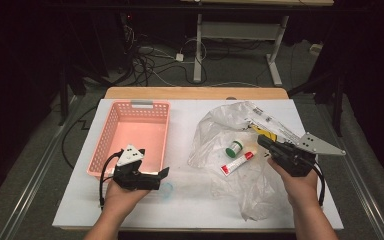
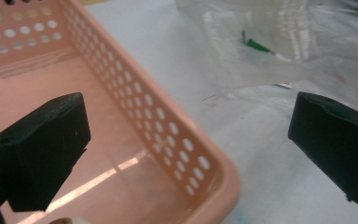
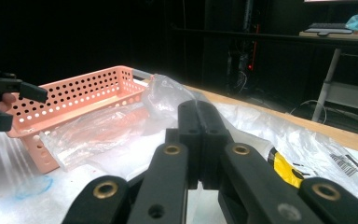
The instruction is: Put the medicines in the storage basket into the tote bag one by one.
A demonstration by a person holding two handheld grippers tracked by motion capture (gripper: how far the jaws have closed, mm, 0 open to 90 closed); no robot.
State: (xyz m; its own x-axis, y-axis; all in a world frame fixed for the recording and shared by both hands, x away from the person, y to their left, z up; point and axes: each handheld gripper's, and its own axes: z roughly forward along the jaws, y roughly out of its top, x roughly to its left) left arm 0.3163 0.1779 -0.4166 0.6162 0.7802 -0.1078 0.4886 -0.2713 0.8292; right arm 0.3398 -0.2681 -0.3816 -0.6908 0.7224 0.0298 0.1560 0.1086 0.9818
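Right gripper (image 1: 266, 143) pinches plastic bag (image 1: 215, 130); jaws closed.

White table (image 1: 190, 200) with a wood strip along the far edge carried a pink perforated basket (image 1: 130, 137) at its left side and a crumpled clear plastic bag (image 1: 230, 150) at the right. Green-capped jar (image 1: 235, 148) and red-and-white tube (image 1: 237, 163) lay at the bag. Blue smear (image 1: 166, 190) near the front edge.

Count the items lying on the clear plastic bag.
2: a green-capped jar mid-bag and a red-and-white tube just in front of it. Folds of the plastic bag may hide more.
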